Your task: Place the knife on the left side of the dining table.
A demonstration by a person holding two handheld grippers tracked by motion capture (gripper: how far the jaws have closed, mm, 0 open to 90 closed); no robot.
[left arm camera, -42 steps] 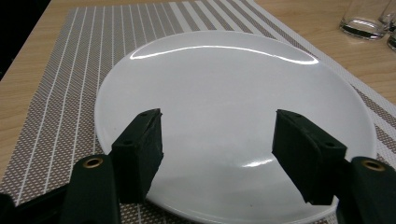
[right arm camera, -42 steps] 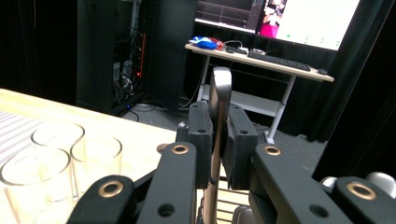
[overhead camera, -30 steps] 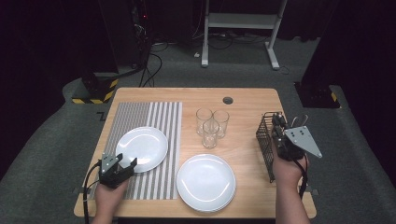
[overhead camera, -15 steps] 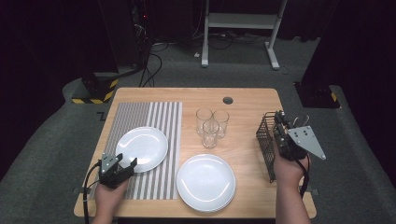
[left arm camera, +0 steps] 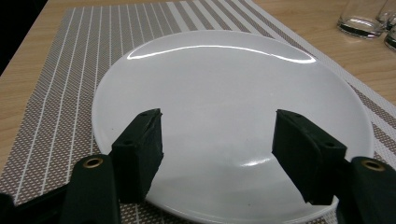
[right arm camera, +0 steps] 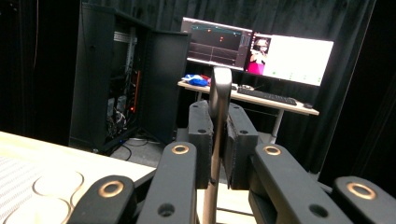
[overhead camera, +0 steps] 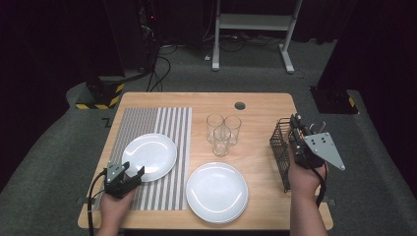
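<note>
Between the right gripper's (right arm camera: 218, 140) clenched black jaws, a slim metal utensil handle (right arm camera: 219, 93) stands upright, pointing to 12 o'clock; left gripper (left arm camera: 217, 144) gapes over a white round plate (left arm camera: 224, 107).

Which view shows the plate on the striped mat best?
The left gripper view: the plate lies close up between the open left tongs, its rim and glaze sharp. The high view shows the plate whole but small on the mat; the right gripper view faces elsewhere.

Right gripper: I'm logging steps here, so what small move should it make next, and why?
Probably lift the utensil straight up, clear of the wire basket. The right gripper is shut on its metal handle, held upright over the basket at the table's right edge. The left gripper waits open at the plate on the striped mat, a likely place for it.
</note>
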